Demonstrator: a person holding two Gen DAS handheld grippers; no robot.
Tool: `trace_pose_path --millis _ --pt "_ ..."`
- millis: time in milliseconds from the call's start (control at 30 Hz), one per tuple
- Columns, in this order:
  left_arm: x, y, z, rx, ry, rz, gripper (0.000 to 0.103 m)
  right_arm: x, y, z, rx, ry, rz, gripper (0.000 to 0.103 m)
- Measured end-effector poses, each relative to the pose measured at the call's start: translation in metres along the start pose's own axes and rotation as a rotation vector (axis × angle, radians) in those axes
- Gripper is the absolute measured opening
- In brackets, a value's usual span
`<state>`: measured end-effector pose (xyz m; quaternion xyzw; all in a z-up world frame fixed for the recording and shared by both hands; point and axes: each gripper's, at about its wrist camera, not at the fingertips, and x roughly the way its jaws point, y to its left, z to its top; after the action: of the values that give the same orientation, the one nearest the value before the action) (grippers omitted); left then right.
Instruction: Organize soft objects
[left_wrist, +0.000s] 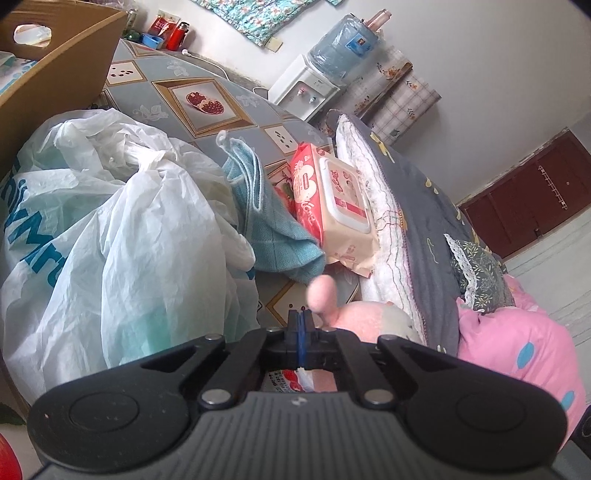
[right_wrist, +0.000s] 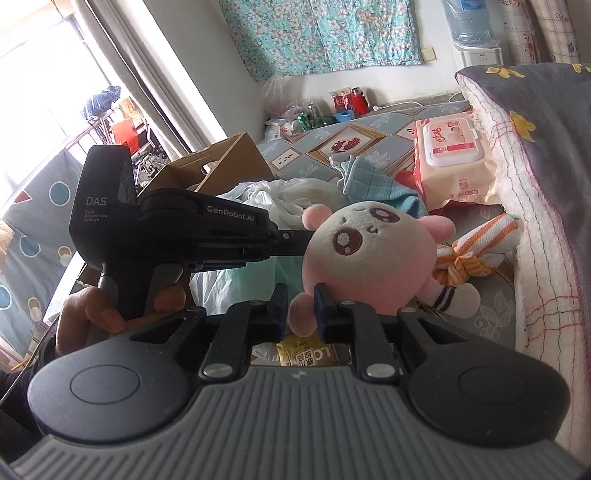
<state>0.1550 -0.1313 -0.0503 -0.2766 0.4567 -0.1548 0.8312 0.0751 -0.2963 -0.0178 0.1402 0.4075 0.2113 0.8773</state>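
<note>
A pink and cream plush toy (right_wrist: 369, 254) with embroidered eyes hangs above the bed. My right gripper (right_wrist: 300, 312) is shut on the toy's lower pink limb (right_wrist: 301, 317). My left gripper (left_wrist: 301, 321) is shut, its tips against the toy's side (right_wrist: 303, 238); in the left wrist view a pink ear (left_wrist: 321, 291) shows just past its fingertips, and whether they pinch plush I cannot tell. A blue towel (left_wrist: 273, 229), an orange striped cloth (right_wrist: 476, 251) and a wet wipes pack (left_wrist: 340, 206) lie on the bed.
A white plastic bag (left_wrist: 110, 236) sits beside a cardboard box (left_wrist: 55, 74) at the left. A folded grey quilt (left_wrist: 417, 221) and a pink pillow (left_wrist: 517, 343) lie at the right. A water dispenser (left_wrist: 314, 85) stands by the far wall.
</note>
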Motion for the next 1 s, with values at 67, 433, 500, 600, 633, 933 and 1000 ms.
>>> trace_pose_path --millis 67,433,500,600,633,933,1000 --pt "0.001 0.001 0.001 -0.002 0.001 -0.007 0.0 -0.001 0.0 0.0 -0.011 0.003 -0.005 0.016" --pt "-0.012 0.001 0.008 -0.052 0.016 -0.193 0.027 0.02 0.003 -0.004 -0.071 0.082 -0.008 0.016" --pt "-0.007 -0.004 0.011 -0.045 0.031 -0.204 0.043 0.024 0.003 -0.003 -0.088 0.095 -0.012 0.016" --pt "0.001 -0.013 0.012 -0.024 0.052 -0.208 0.046 0.033 -0.002 -0.002 -0.099 0.117 -0.02 0.016" --pt "0.004 -0.015 0.012 -0.014 0.053 -0.202 0.046 0.037 -0.005 -0.003 -0.092 0.125 -0.022 0.016" --pt "0.003 -0.008 0.002 0.012 0.054 -0.162 0.046 0.049 -0.048 -0.021 0.031 0.128 -0.069 0.016" --pt "0.0 -0.007 0.001 0.02 0.05 -0.155 0.046 0.045 -0.052 -0.024 0.062 0.122 -0.058 0.016"
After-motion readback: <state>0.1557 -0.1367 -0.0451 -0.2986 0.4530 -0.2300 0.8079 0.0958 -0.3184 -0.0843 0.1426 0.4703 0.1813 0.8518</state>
